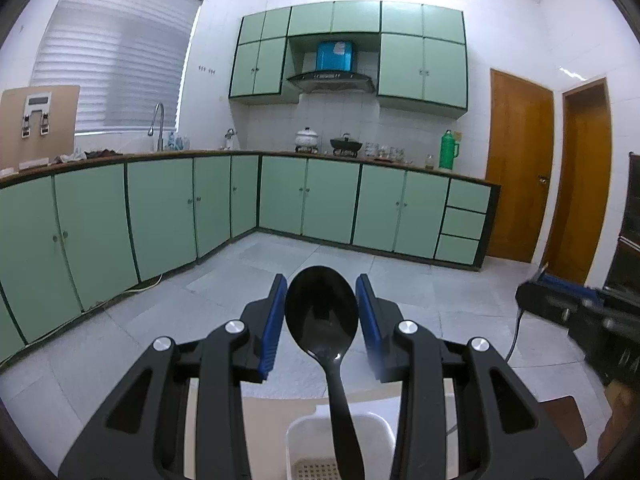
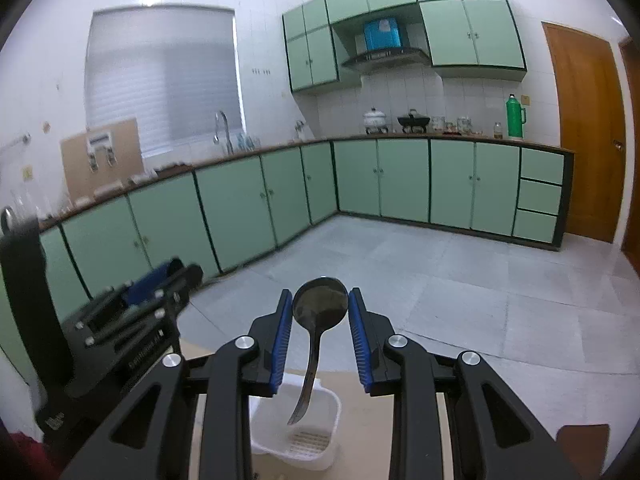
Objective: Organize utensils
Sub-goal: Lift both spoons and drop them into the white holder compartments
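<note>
The black spoon [image 1: 321, 312] stands upright, bowl up, handle running down into the white basket [image 1: 298, 432]; your left gripper [image 1: 321, 312] clamps its bowl; your right gripper [image 2: 319, 308], level and facing the cabinets [image 2: 240, 200], pinches the metal spoon [image 2: 319, 304] likewise, handle hanging above the basket [image 2: 328, 404]; no writing is legible.

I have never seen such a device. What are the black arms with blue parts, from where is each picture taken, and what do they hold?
There is no robot: a person holds one two-finger gripper in each hand, and a camera on each looks along its fingers. In the left view, the left gripper holds a black spoon by its bowl, handle hanging down. In the right view, the right gripper holds a dark metal spoon the same way. Below both stands a white basket on a light brown table. Behind is a kitchen with green cabinets.
</note>
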{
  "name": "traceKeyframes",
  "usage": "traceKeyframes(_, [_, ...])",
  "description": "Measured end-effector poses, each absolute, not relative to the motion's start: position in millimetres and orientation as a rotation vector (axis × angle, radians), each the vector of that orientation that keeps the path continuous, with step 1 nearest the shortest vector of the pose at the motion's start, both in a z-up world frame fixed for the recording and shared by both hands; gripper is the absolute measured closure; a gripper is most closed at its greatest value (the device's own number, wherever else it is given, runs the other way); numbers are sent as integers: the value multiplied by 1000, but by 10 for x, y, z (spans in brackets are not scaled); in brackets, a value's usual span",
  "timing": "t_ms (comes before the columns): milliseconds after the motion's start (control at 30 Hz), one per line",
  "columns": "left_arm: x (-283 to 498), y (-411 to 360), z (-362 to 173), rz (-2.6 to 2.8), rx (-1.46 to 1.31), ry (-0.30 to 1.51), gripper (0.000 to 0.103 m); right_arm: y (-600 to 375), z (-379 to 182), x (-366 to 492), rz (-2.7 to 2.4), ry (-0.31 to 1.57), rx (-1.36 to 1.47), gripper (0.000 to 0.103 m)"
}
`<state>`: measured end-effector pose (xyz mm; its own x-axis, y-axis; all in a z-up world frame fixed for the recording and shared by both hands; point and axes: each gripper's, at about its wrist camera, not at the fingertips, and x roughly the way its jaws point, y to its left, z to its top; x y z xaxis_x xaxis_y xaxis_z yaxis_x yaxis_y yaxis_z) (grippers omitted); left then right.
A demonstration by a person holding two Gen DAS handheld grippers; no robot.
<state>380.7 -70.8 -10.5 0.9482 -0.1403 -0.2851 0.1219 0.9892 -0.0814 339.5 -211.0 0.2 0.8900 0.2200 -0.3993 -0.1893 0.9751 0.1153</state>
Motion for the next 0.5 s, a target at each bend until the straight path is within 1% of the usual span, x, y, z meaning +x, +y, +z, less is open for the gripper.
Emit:
traceKeyframes(167, [3934,-681,-332,-132,-45,336,69,-2065,-262,3536,213,478,72,75])
traceKeyframes(400, [3855,-587,-608,-158,-49,387,68,-2039,-457,3593,231,526,77,75])
traceKeyframes(467, [3845,-561,-634,-162,-49,398,64,-2029,-512,3588,238,541,76,75])
traceKeyframes(500, [3828,-548,-640,-163,-51,402,64,-2026,-535,3589,236,549,71,74])
